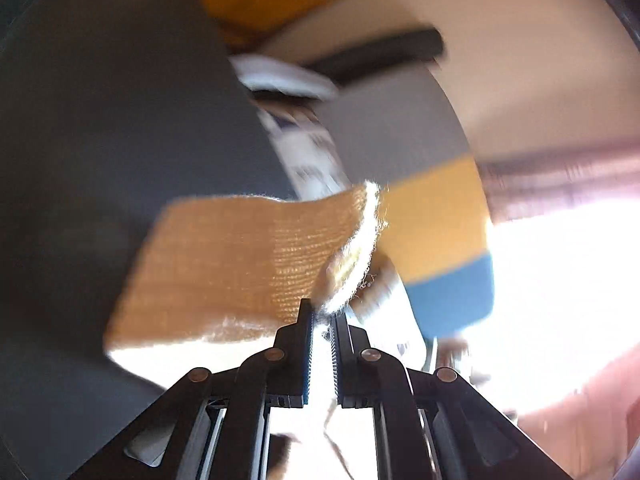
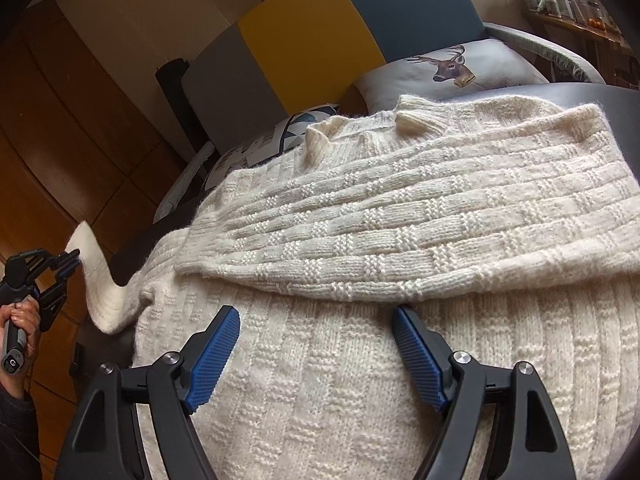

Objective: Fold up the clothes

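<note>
- Two grippers worked one cream, basket-weave knitted sweater [image 2: 400, 216], which lay spread on the grey bed surface [image 2: 608, 96] in front of the grey, yellow and blue padded headboard [image 2: 312, 40].
- The left gripper [image 2: 74, 264], held in a hand [image 2: 22, 314], had its jaws closed on the cuff of the sweater's free sleeve [image 2: 96, 280], lifting it off the bed's edge, probably so it could be carried across the body.
- In the left wrist view the jaws stood narrow with knit pinched between them; that view was blurred.
- The right gripper [image 2: 316, 344] hovered low over the sweater's lower body, jaws wide and holding nothing, likely placed to pin the cloth.
- The other sleeve [image 2: 360, 240] lay already folded across the chest.
</note>
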{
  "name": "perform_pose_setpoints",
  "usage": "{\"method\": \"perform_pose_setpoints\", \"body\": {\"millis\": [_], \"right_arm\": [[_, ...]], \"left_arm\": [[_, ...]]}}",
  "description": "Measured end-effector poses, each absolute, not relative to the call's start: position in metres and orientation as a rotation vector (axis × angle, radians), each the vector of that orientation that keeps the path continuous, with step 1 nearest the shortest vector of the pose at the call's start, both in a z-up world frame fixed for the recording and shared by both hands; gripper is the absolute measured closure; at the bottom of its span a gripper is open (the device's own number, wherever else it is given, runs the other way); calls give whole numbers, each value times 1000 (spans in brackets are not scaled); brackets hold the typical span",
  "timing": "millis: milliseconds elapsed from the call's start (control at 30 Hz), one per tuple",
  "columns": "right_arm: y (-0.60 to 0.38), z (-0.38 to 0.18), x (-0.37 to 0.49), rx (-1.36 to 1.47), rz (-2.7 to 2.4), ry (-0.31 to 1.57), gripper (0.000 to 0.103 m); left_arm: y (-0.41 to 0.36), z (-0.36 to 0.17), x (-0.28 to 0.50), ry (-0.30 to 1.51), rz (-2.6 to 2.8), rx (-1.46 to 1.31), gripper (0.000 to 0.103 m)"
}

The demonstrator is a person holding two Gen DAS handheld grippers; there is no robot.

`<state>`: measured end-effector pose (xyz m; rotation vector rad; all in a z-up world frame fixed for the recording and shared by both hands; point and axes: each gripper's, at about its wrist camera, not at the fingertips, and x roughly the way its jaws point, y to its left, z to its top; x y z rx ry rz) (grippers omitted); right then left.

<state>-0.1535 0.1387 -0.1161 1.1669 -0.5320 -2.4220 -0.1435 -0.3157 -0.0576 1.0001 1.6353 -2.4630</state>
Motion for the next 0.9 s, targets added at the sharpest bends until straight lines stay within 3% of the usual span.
{"method": "perform_pose_setpoints", "body": {"millis": [267, 433, 467, 533, 600, 800, 900], "right_arm": [[140, -116, -154, 1163, -2410, -552, 22], [125, -96, -156, 1166, -2378, -476, 22], [120, -89, -156, 1141, -2358, -476, 22], [109, -75, -163, 1099, -2274, -526, 22], [93, -71, -177, 1096, -2157, -615, 22], [36, -89, -219, 1162, -1802, -922, 38], [11, -104, -234, 1212, -1766, -993, 40]], "left_arm": [[-203, -87, -213, 1461, -2538, 1363, 96], [-164, -108, -212, 1353, -2544, 1505, 95], [-166, -112, -215, 1377, -2544, 1510, 93], [-175, -115, -210, 1488, -2534, 1505, 70], [-189, -113, -204, 1598, -2528, 1489, 60], [-236, -92, -159, 1701, -2608, 1354, 52], [-264, -103, -132, 1824, -2521, 1284, 48]]}}
